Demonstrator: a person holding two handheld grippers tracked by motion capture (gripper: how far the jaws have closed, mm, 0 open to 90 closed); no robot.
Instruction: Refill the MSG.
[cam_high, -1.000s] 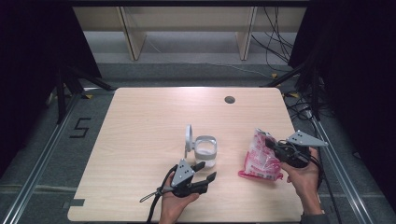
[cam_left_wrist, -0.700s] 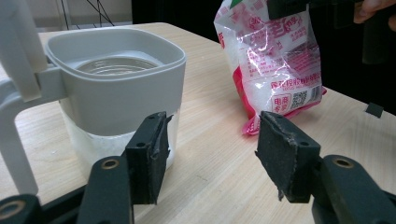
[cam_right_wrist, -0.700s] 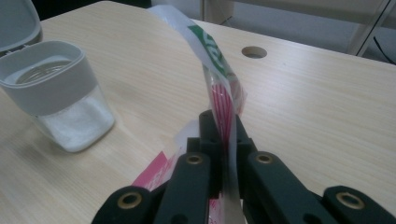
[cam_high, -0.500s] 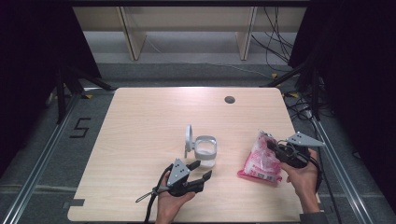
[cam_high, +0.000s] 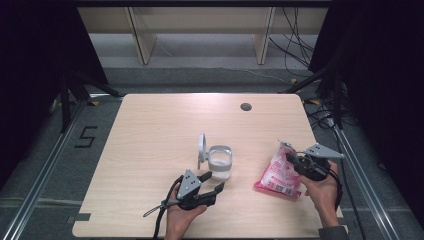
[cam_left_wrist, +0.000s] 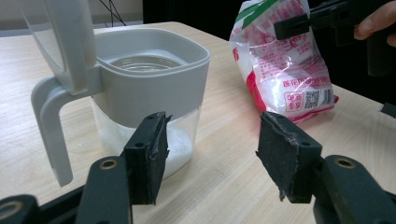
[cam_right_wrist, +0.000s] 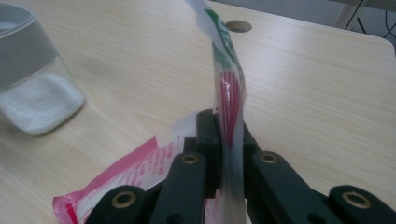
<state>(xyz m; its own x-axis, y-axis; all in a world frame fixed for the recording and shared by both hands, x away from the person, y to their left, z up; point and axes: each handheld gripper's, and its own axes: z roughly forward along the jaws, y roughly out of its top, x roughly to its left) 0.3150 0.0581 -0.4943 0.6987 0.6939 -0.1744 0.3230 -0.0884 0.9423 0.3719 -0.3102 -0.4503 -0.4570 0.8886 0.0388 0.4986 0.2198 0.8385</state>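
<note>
A clear jug with a grey collar and handle stands mid-table, its flip lid raised and white powder in the bottom. My left gripper lies low just in front of it, open, and the left gripper view shows the jug beyond the jaws with nothing between them. A pink and white bag lies to the right. My right gripper pinches its top film; the jaws have just been opening slightly, with the film still pressed between them.
A round cable hole sits near the table's far edge. The table's right edge runs close to my right hand. Cables and dark stands lie on the floor beyond the table.
</note>
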